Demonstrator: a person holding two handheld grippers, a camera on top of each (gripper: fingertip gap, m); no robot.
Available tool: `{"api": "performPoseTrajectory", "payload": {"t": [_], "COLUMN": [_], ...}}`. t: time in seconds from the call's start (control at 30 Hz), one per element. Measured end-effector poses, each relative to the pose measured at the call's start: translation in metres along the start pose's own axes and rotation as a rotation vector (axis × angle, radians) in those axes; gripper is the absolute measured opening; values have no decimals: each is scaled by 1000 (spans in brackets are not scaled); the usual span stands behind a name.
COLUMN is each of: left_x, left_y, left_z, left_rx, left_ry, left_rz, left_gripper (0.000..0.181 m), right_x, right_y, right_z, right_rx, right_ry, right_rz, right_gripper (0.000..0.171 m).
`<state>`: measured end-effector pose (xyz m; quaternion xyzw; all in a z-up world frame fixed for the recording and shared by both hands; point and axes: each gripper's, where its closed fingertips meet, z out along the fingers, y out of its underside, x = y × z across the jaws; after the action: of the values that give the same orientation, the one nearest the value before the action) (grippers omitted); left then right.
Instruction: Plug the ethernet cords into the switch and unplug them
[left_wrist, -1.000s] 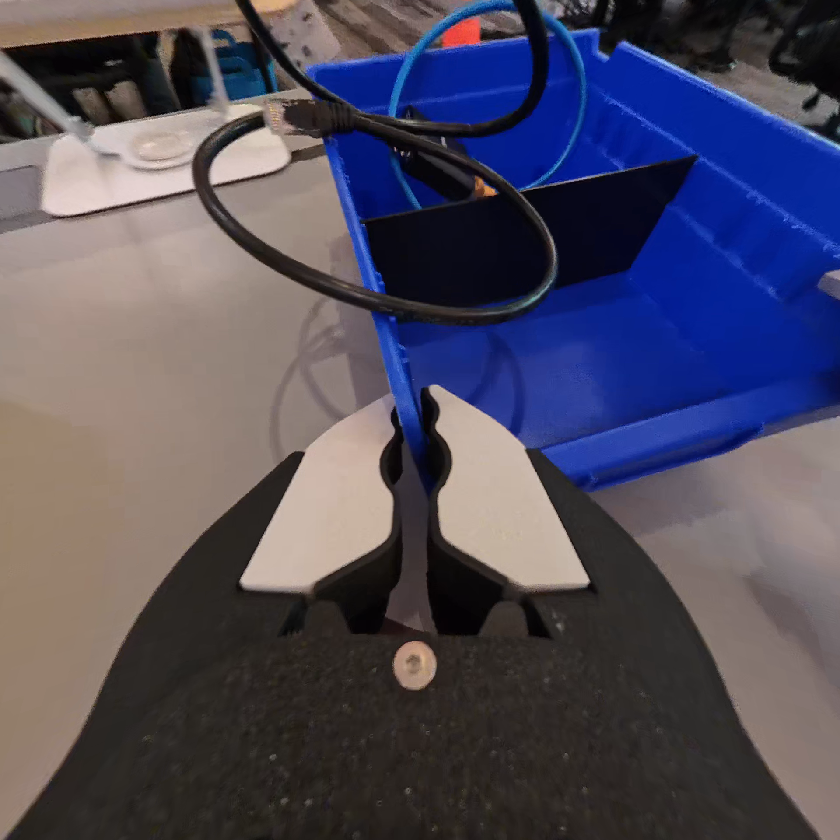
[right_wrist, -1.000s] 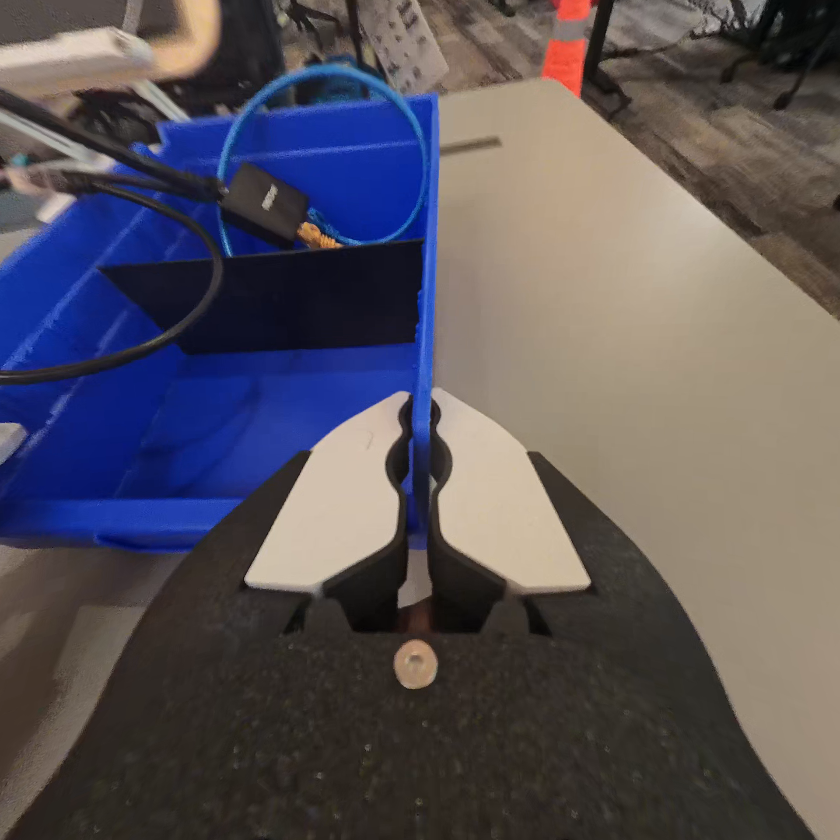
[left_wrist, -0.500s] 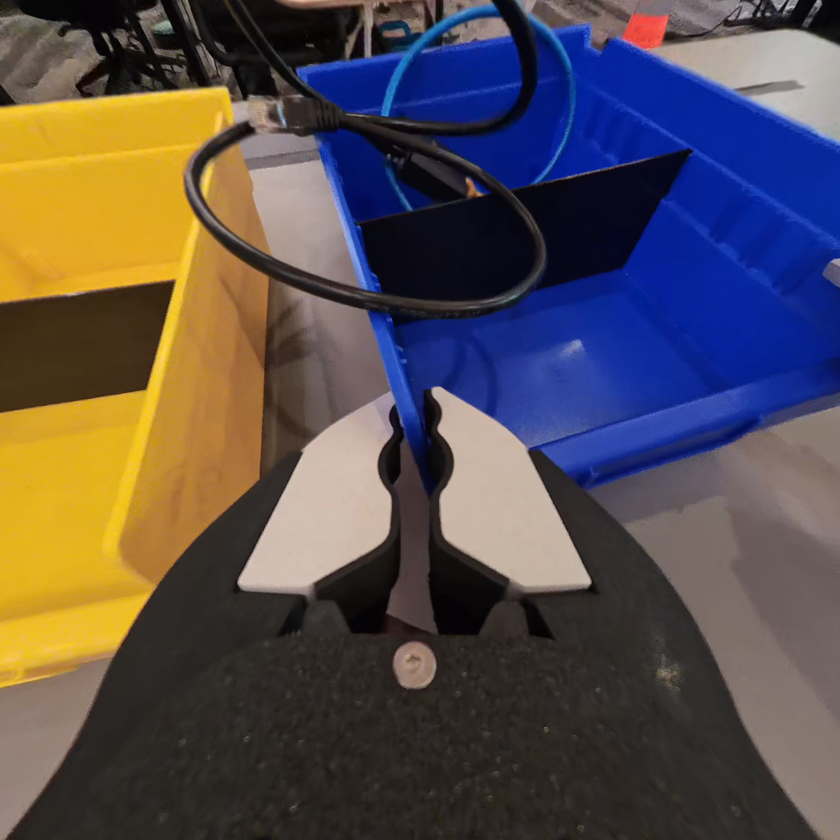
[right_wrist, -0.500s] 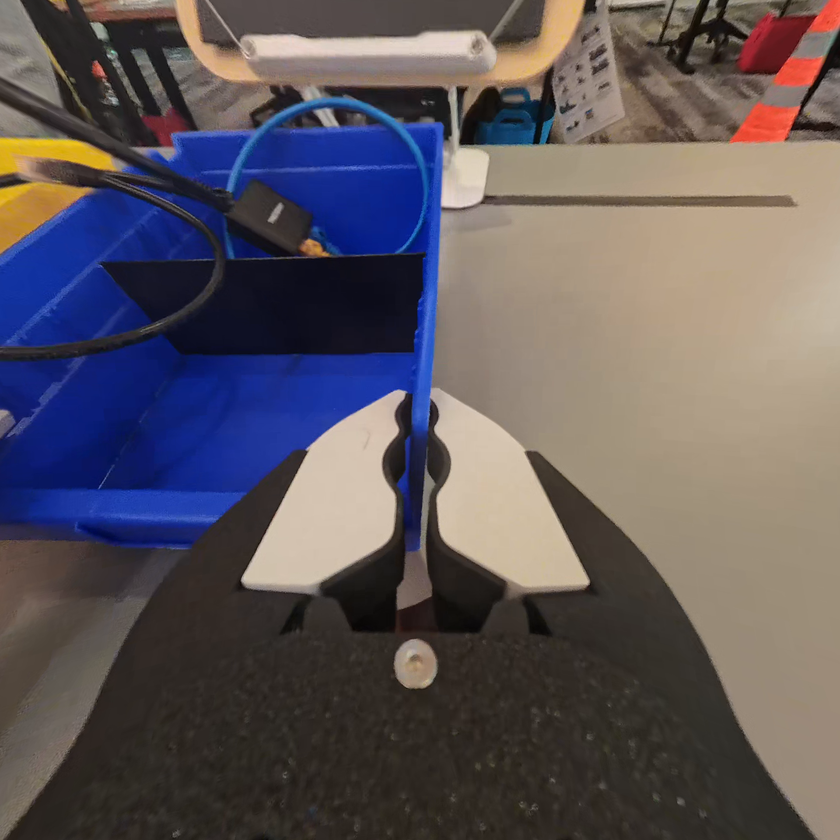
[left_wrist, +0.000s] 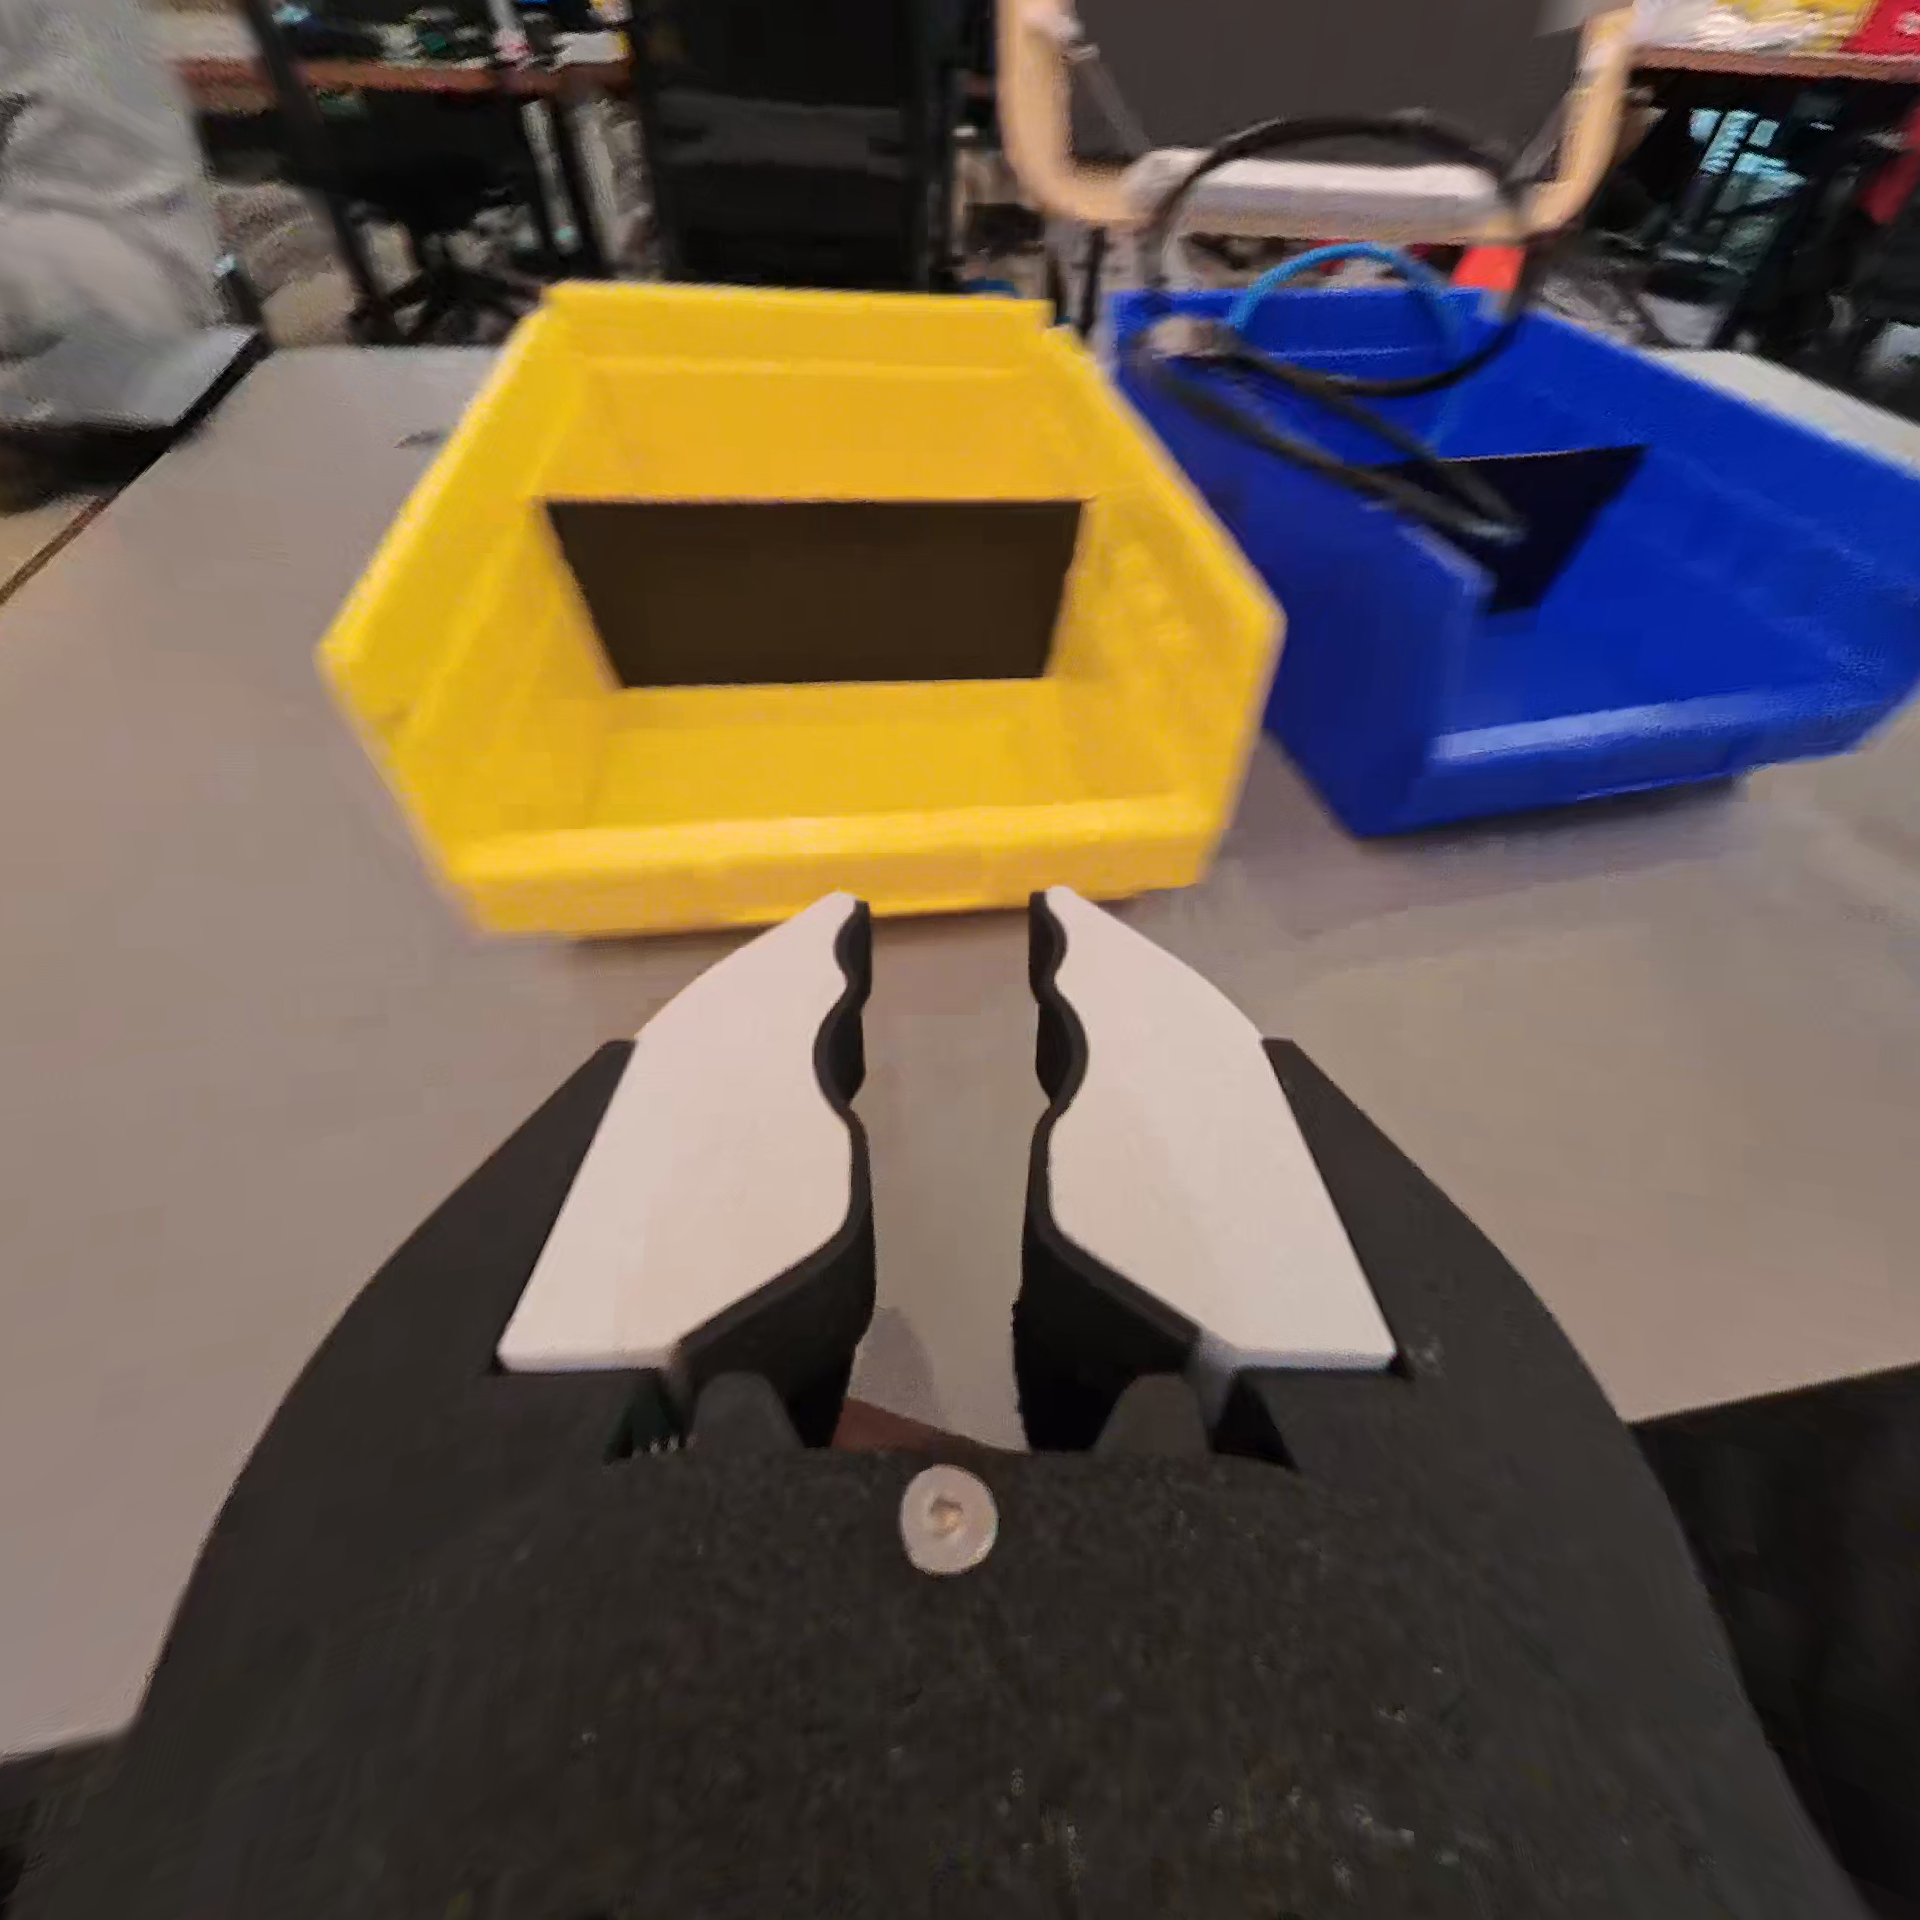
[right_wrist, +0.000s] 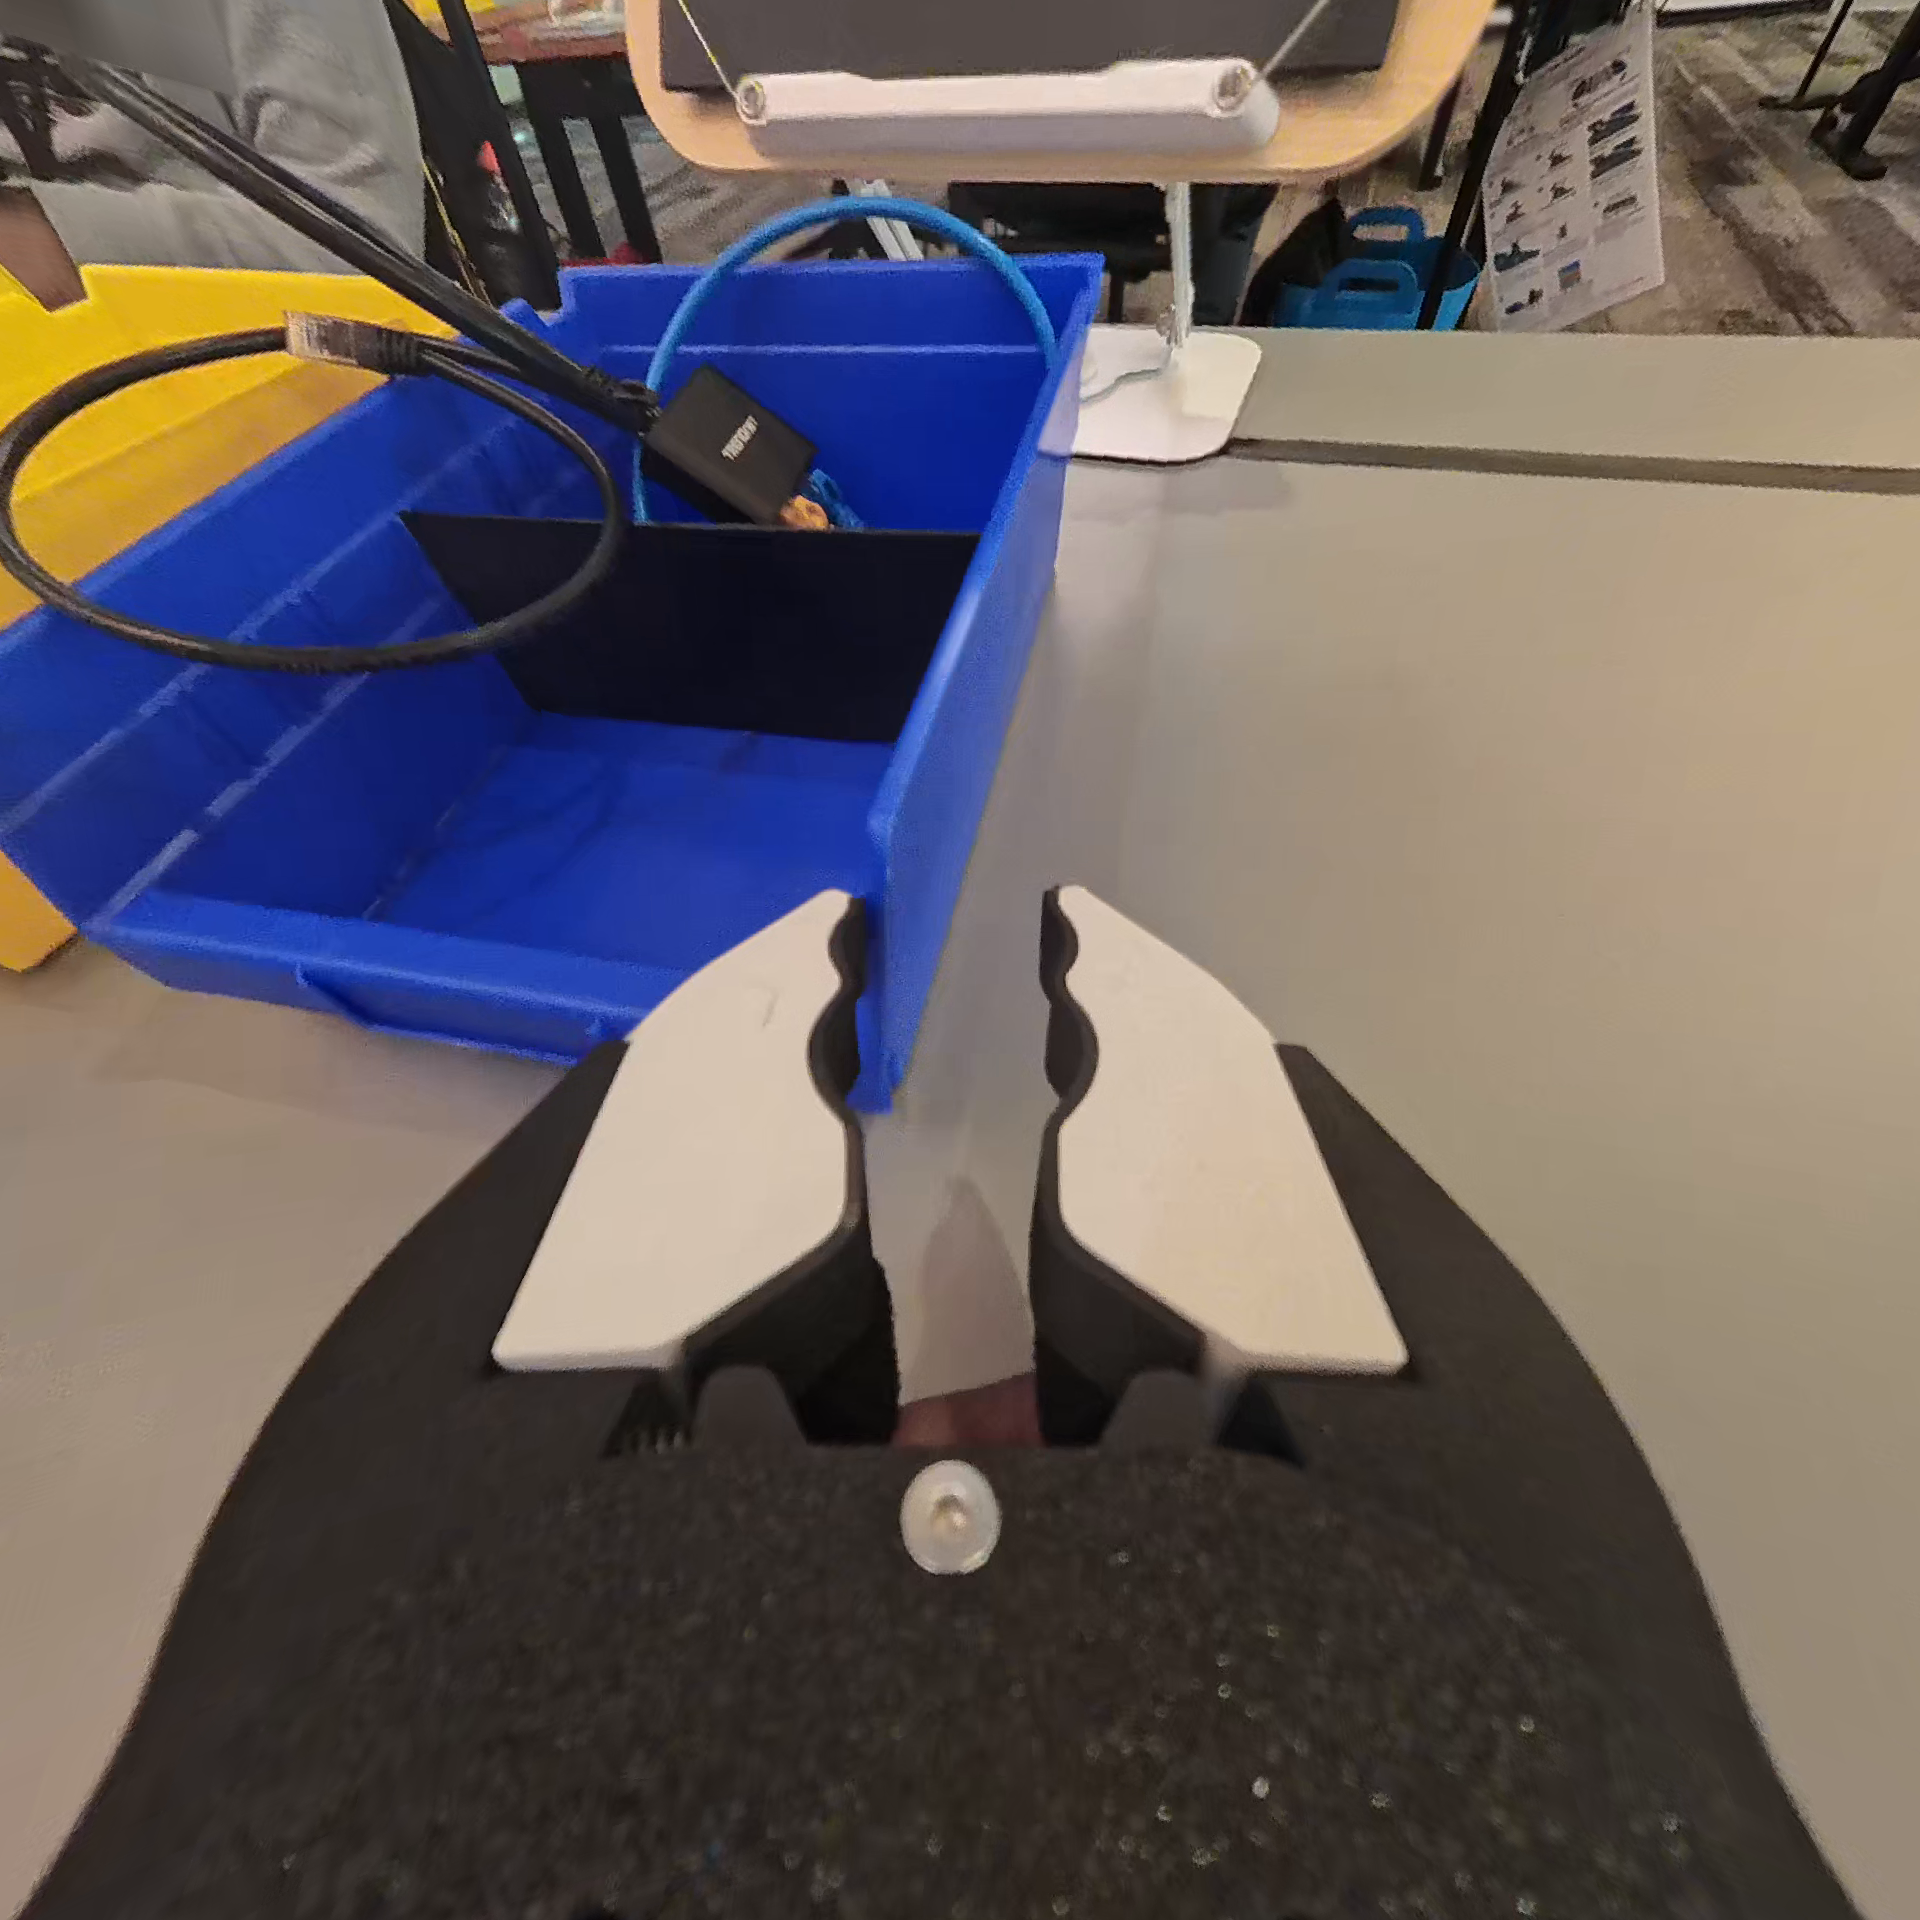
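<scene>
Switch: I read the small black box (right_wrist: 732, 447) as the switch; it sits tilted in the far compartment of the blue bin (right_wrist: 940, 769), behind the black divider (right_wrist: 717, 623).
Black cord: I see it (right_wrist: 312, 649) looping over the bin's left wall, its clear plug (right_wrist: 312, 335) hanging free in the air; whether its other end sits in the switch I cannot tell.
Blue cord: it (right_wrist: 852, 223) arches above the back wall and drops down beside the switch.
Handling: I judge the cords light, springy and stiff enough to hold their loops; the plug's latch looks fragile. I would take the black cord by the boot just behind the plug, not on the slick jacket.
Left gripper (left_wrist: 948, 914): jaws parted, holding nothing, over the grey table (left_wrist: 208, 935) in front of the yellow bin (left_wrist: 831, 862).
Right gripper (right_wrist: 951, 904): jaws parted, holding nothing, at the blue bin's near right corner.
Beyond: a white lamp base (right_wrist: 1158, 400) stands behind the blue bin.
</scene>
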<state>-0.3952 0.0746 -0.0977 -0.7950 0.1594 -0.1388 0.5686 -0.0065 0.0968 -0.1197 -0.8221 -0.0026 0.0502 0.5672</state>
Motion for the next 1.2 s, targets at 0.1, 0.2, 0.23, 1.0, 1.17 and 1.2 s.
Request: {"api": "performPoseTrajectory", "payload": {"t": [0.1, 0.2, 0.23, 1.0, 1.17, 1.2], "left_x": [-67, -107, -115, -119, -109, -106], "left_y": [14, 15, 13, -9, 5, 8], "left_z": [-2, 9, 15, 94, 62, 55], "left_rx": [-56, -50, -48, -92, -112, -115], "left_ry": [-100, -131, -126, -88, -163, -173], "left_rz": [-62, -132, -145, -137, -111, -107], "left_gripper": [38, 38, 38, 4, 4, 4], "right_x": [4, 13, 16, 60, -82, -114], "right_y": [5, 10, 11, 34, 30, 31], "right_z": [-11, -28, -35, -123, -96, -90], "right_rx": [-5, 4, 7, 7, -17, -31], "right_ry": [18, 82, 95, 231, -72, -130], "right_rz": [-15, -92, -116, -125, -168, -178], "right_gripper": [36, 34, 34, 34, 35, 36]}}
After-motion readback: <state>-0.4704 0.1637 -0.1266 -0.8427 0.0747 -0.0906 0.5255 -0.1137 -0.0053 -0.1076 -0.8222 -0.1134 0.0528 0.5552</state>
